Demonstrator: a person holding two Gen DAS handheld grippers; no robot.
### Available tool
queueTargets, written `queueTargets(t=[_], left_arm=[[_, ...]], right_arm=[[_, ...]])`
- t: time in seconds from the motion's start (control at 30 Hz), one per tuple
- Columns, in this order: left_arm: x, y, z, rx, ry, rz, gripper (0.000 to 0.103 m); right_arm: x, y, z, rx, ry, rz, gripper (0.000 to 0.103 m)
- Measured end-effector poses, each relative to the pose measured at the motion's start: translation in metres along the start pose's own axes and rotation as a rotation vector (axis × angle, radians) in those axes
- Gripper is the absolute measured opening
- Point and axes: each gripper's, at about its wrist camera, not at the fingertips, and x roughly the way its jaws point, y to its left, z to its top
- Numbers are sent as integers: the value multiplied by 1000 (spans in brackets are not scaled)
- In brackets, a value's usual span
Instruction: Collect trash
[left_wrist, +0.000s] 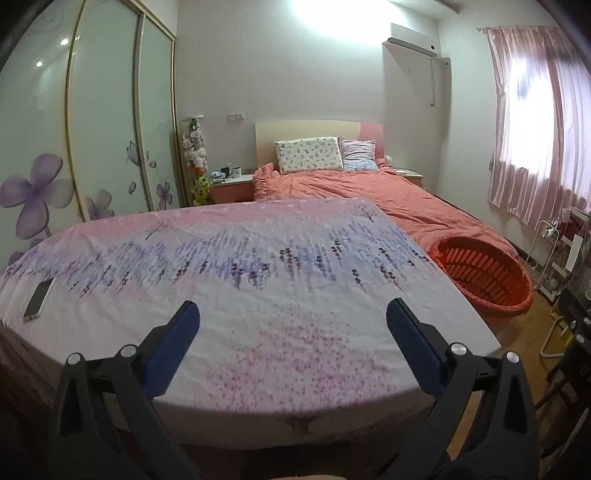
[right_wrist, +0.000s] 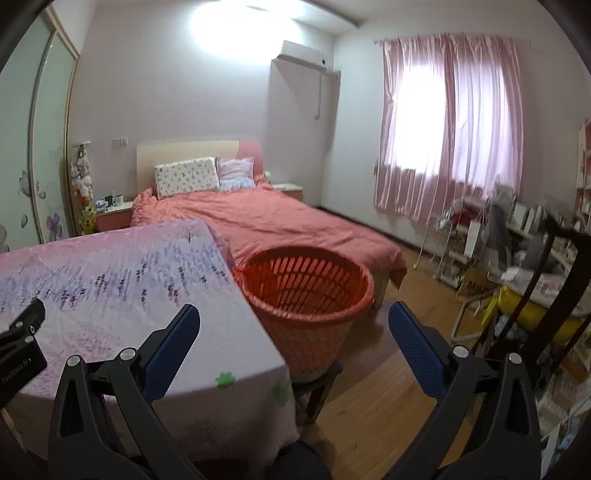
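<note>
My left gripper (left_wrist: 293, 314) is open and empty above the near part of a table covered with a pink and purple lavender cloth (left_wrist: 258, 266). My right gripper (right_wrist: 293, 315) is open and empty, held past the table's right corner (right_wrist: 236, 365), in front of an orange slatted basket (right_wrist: 306, 291). The basket stands on a dark stool between the table and the bed and looks empty. It also shows at the right in the left wrist view (left_wrist: 484, 277). No piece of trash shows on the cloth. Part of the left gripper's black body (right_wrist: 18, 339) shows at the left edge.
A phone (left_wrist: 38, 297) lies on the cloth at the far left. A bed with a salmon cover (right_wrist: 280, 221) stands behind. Sliding wardrobe doors (left_wrist: 103, 122) are on the left. Cluttered racks and a desk (right_wrist: 517, 251) line the right wall. The floor (right_wrist: 376, 398) is wood.
</note>
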Motion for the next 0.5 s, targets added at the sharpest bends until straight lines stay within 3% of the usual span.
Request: queueTargets(t=[0.23, 0.5], left_arm=[[-14, -2, -1, -1, -10, 15, 99], [-26, -5, 10, -5, -39, -8, 99]], right_arm=[[-4, 4, 0, 11, 60, -50, 101], [-16, 3, -7, 37, 75, -15, 101]])
